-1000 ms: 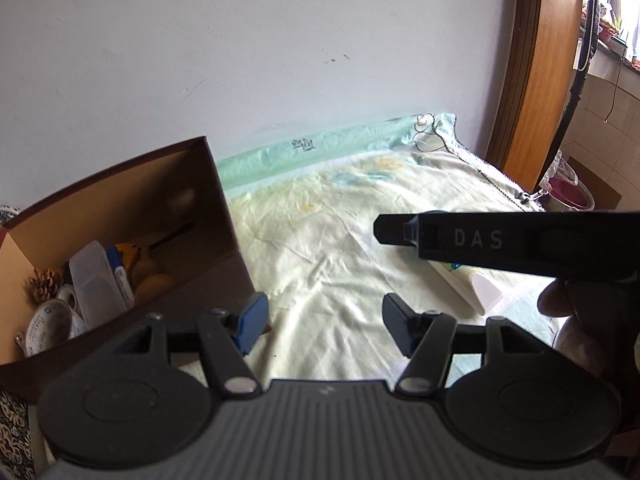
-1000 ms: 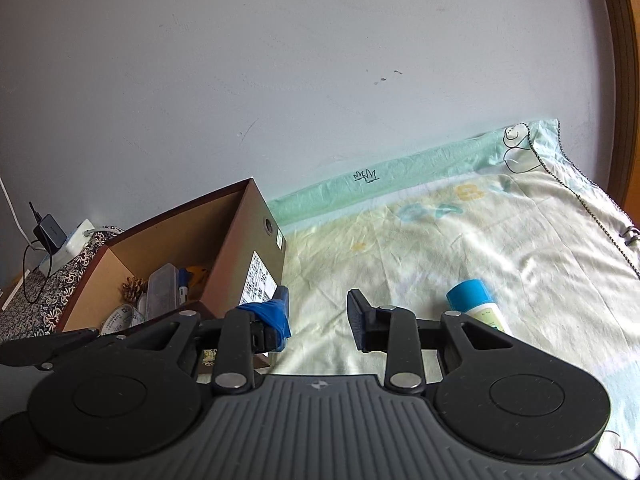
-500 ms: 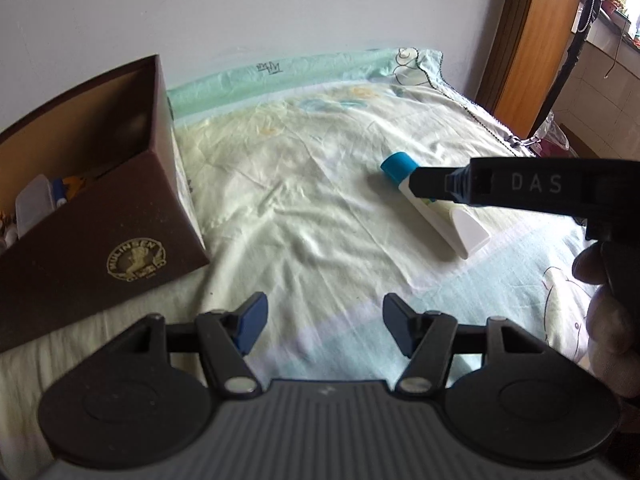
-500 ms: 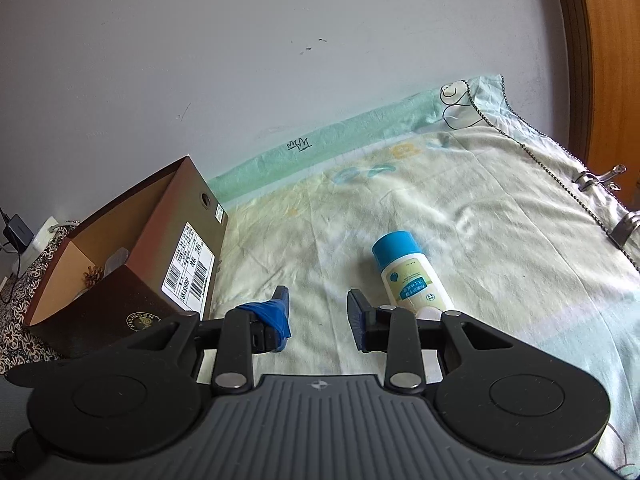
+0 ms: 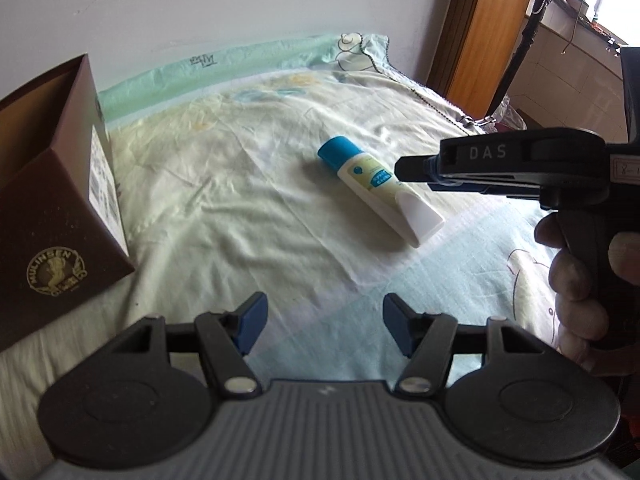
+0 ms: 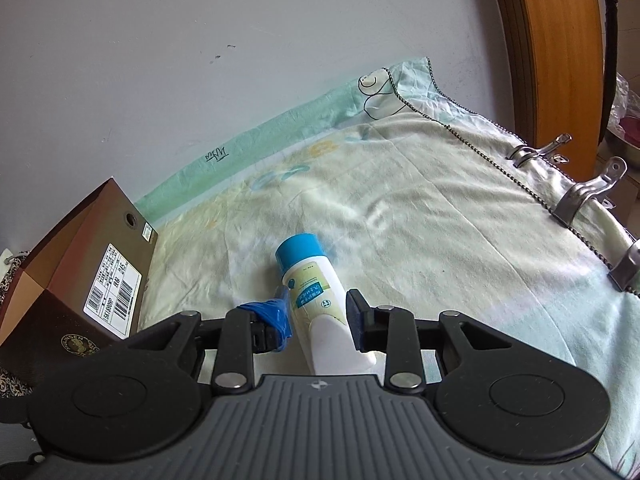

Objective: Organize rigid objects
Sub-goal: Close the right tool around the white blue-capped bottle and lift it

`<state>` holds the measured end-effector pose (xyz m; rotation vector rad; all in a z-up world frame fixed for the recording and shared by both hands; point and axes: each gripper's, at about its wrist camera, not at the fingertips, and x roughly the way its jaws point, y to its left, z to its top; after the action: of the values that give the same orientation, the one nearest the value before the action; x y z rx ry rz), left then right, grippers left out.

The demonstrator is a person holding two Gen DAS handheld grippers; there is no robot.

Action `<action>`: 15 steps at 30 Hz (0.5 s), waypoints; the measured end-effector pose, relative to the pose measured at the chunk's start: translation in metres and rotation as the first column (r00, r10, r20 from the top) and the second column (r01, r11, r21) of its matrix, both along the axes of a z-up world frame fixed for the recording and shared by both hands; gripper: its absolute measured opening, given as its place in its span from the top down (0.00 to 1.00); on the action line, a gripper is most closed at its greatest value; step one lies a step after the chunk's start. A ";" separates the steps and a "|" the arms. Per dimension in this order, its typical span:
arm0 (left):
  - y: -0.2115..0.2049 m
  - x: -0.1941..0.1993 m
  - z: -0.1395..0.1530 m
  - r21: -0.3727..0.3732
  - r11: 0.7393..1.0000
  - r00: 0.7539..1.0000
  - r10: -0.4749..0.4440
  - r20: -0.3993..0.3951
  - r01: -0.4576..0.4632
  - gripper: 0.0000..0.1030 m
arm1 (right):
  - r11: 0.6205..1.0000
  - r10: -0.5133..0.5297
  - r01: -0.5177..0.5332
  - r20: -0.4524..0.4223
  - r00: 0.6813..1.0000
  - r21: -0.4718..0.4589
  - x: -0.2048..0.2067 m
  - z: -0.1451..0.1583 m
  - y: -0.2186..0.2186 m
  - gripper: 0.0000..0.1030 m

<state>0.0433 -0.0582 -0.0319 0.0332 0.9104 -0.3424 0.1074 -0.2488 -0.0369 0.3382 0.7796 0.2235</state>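
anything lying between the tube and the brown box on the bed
Nothing visible does. Only bare bedsheet lies between the tube and the brown box. The right gripper already straddles the tube, its jaws closing; the left gripper hangs open nearer the camera, off that path.

Both cameras have tipped downward since a second ago, so the wall fills less of each view and the bedsheet (image 6: 440, 216) fills more. In the right wrist view, the white tube with the blue cap (image 6: 316, 300), which lay ahead and off to the right of the right gripper (image 6: 316, 320), now lies between its jaws, which are closing around it, the left pad almost at its side. The brown shoebox (image 5: 56, 216) has slid to the left edge of the left wrist view, its contents no longer visible. There the tube has come into fuller view beneath the right gripper's nose.
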 end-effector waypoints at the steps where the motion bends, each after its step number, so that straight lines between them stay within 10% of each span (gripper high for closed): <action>1: -0.001 0.001 0.000 -0.008 1.000 1.000 -0.010 0.000 0.010 0.37 | 1.000 0.000 0.000 -0.004 1.000 0.004 0.002 -0.002 -0.001 0.87; 15: -0.015 0.012 -0.006 -0.034 0.995 0.996 -0.089 0.016 0.090 0.36 | 0.991 0.056 -0.045 -0.086 0.995 0.126 0.038 -0.025 -0.007 0.86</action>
<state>0.0555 -0.0729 -0.0377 0.0443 0.8898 -0.4409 0.1452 -0.2560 -0.0615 0.4481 0.8650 0.3069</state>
